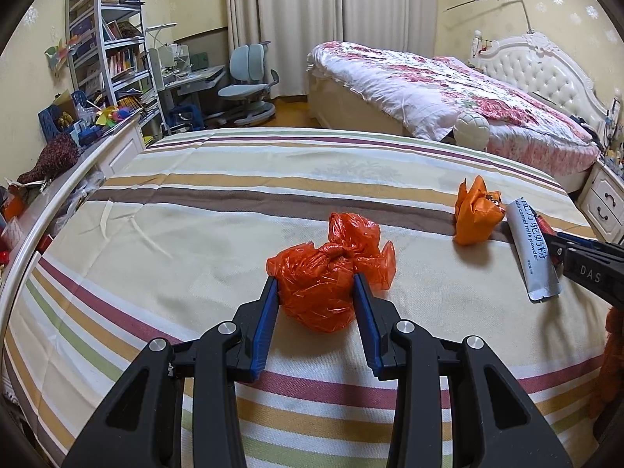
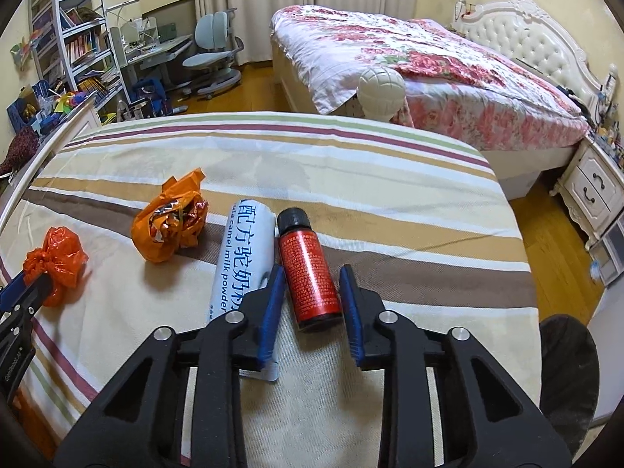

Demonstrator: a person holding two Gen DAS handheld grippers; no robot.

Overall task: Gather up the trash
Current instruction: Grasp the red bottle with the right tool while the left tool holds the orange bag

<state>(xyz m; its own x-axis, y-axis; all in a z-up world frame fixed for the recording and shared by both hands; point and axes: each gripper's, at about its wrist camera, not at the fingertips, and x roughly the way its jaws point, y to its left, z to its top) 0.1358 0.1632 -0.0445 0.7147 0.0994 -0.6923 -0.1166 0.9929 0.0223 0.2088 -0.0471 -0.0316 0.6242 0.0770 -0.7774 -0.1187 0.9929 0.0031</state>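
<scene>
My right gripper (image 2: 310, 279) straddles a small red bottle (image 2: 310, 273) with a black cap, lying on the striped bedsheet (image 2: 390, 210); the blue pads (image 2: 273, 304) sit at the bottle's sides, the left one touching it, the right one close against it. A white milk-powder sachet (image 2: 243, 261) lies just beside the bottle, partly under my left finger. Further left sits an orange bag of wrappers (image 2: 169, 222). At the frame's left edge my left gripper (image 2: 29, 284) clamps a knotted orange plastic bag (image 2: 56, 261). Behind, a floral-quilted bed (image 2: 429, 78) and a desk chair (image 2: 212, 54).
</scene>
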